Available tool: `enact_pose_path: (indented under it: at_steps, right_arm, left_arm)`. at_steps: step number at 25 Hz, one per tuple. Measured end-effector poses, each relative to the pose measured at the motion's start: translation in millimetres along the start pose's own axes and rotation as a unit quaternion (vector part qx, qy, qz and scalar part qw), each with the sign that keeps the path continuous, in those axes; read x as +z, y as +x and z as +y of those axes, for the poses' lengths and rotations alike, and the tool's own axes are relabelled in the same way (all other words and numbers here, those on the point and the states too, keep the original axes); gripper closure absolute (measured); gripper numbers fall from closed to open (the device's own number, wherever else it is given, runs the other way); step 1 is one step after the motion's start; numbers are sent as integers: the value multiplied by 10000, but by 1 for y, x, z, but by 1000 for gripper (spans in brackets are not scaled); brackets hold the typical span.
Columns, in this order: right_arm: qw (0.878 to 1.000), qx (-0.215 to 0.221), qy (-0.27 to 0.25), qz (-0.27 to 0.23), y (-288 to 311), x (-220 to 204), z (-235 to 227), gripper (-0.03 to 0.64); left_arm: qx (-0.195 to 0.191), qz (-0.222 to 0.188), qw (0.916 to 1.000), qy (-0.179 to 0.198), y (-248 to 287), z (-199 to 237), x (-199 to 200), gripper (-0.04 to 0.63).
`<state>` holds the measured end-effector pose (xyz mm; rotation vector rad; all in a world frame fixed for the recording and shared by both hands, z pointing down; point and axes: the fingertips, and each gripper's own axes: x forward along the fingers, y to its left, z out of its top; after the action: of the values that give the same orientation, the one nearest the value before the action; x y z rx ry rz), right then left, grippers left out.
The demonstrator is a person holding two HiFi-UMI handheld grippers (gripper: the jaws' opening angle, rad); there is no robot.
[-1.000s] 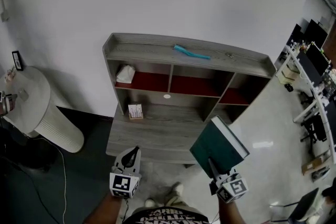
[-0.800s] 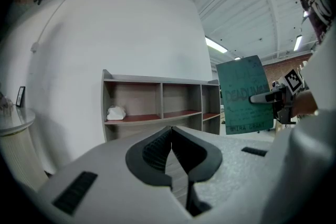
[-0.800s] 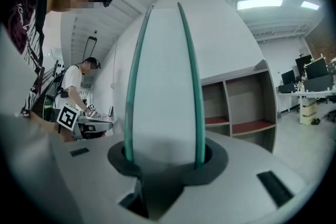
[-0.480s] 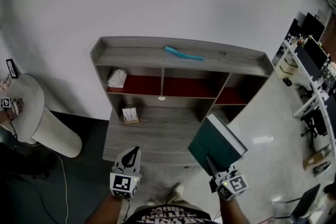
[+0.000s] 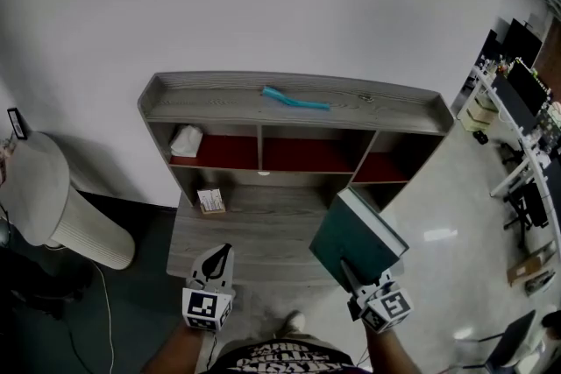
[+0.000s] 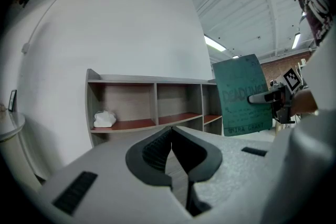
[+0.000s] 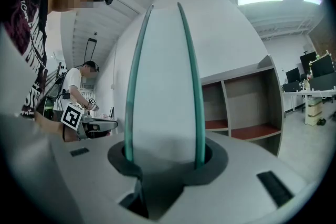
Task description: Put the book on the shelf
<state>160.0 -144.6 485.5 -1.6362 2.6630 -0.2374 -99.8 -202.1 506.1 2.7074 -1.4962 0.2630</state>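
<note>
A dark green book point(image 5: 358, 239) stands upright in my right gripper point(image 5: 352, 276), which is shut on its lower edge. In the right gripper view the white page block with green covers point(image 7: 163, 86) fills the gap between the jaws of the right gripper point(image 7: 163, 157). The grey shelf point(image 5: 289, 92) with red compartment floors stands against the wall, just beyond the book. My left gripper point(image 5: 220, 261) hovers in front of the shelf's lower ledge, shut with nothing in it, its jaws meeting in the left gripper view point(image 6: 170, 132). From there the book point(image 6: 245, 94) shows at the right.
A teal object point(image 5: 294, 98) lies on the shelf top. A white crumpled cloth point(image 5: 186, 140) sits in the left compartment, and a small box point(image 5: 209, 201) on the lower ledge. A white round pedestal point(image 5: 53, 197) stands at the left, with desks and monitors point(image 5: 517, 83) at the right.
The shelf has drawn nearer and shifted left and down in the head view as both grippers travel toward it. The book stays gripped the same way.
</note>
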Motion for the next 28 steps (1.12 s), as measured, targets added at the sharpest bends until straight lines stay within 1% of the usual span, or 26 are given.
enact_pose_path:
  at_steps: [7, 11, 23, 28]
  right_arm:
    - [9999, 132, 23, 106, 11, -7, -25, 454]
    - [9997, 193, 116, 43, 23, -1, -46, 454]
    - [9978, 628, 165, -121, 42, 12, -89, 454]
    - [9979, 623, 150, 36, 34, 4, -107, 454]
  left_arm:
    - [148, -44, 9999, 14, 25, -7, 7, 588]
    - [303, -18, 9995, 11, 40, -10, 10, 588]
    - [604, -49, 9981, 60, 77, -32, 28, 588]
    - [675, -83, 9977, 61, 81, -43, 32, 588]
